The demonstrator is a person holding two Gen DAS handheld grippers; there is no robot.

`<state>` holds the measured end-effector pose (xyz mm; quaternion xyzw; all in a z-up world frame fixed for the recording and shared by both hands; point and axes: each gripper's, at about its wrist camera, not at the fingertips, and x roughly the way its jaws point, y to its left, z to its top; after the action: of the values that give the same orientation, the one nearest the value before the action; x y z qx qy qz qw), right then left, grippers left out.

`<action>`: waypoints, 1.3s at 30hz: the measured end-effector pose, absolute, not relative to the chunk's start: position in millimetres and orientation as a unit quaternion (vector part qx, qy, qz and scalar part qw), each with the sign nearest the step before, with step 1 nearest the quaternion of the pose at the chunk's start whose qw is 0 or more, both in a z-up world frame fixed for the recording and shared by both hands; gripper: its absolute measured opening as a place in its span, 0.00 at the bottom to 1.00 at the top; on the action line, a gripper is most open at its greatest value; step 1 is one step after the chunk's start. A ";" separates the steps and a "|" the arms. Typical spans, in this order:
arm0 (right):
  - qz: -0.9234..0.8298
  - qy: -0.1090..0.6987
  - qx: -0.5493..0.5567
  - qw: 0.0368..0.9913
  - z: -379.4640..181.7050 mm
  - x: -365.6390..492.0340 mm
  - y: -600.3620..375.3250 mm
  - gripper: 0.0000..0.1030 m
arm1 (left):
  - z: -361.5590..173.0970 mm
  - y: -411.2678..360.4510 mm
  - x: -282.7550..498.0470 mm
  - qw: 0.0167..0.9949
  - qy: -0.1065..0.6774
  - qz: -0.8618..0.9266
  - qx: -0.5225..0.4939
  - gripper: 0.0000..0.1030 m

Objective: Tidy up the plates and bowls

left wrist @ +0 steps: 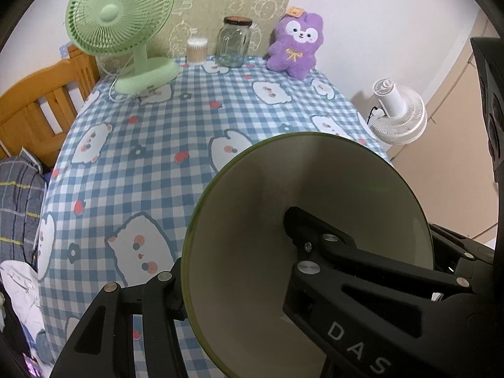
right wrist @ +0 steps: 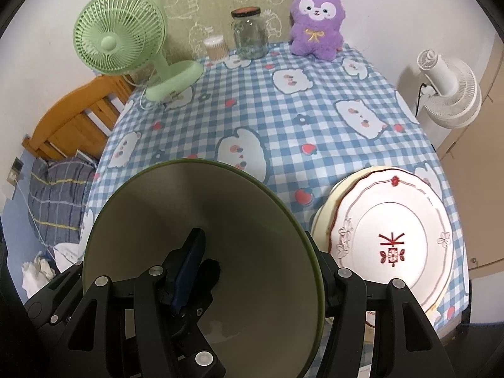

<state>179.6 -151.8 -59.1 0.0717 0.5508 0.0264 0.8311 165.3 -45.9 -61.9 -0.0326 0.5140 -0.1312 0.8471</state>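
Left wrist view first: we see our left gripper (left wrist: 233, 271) clamped on the rim of a green-edged bowl (left wrist: 252, 208), 1 finger inside the cream interior and the other outside the wall, so the bowl stands tilted on edge above the checked tablecloth (left wrist: 151, 145). Our right gripper shows only as a dark edge at the far right of this view.

From the right wrist view, our right gripper (right wrist: 255, 267) is likewise closed on a green-rimmed bowl (right wrist: 239, 220), with 1 finger pressed against the inside and the other outside the rim. We cannot tell whether both views show the same bowl. Just to its right, near the table's front edge, a white plate with red markings (right wrist: 393, 236) lies on top of a cream plate (right wrist: 324, 217); the bowl's rim overlaps the stack in this view, though we cannot tell if they touch.

Along the far edge of the table stand a green desk fan (right wrist: 119, 42), a cotton swab box (right wrist: 215, 47), a glass jar (right wrist: 250, 36) and a purple plush toy (right wrist: 316, 23). A white fan (right wrist: 450, 94) stands beyond the table's right side.
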 end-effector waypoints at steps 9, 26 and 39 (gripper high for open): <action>0.036 0.541 0.070 0.837 -39.4 178.6 -177.2 0.61 | -43.4 -70.6 160.4 0.855 0.503 -0.122 -0.032 0.55; 0.047 0.537 0.061 0.840 -27.5 191.6 -248.1 0.61 | -33.8 -139.1 170.8 0.860 0.497 -0.109 -0.042 0.55; 0.038 0.548 0.066 0.833 -42.3 200.5 -289.6 0.61 | -47.4 -180.9 182.7 0.852 0.510 -0.115 -0.041 0.55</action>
<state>200.5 -289.6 -42.3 0.0657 0.5484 0.0377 0.8328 182.7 -180.9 -47.4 -0.0407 0.5095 -0.1151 0.8518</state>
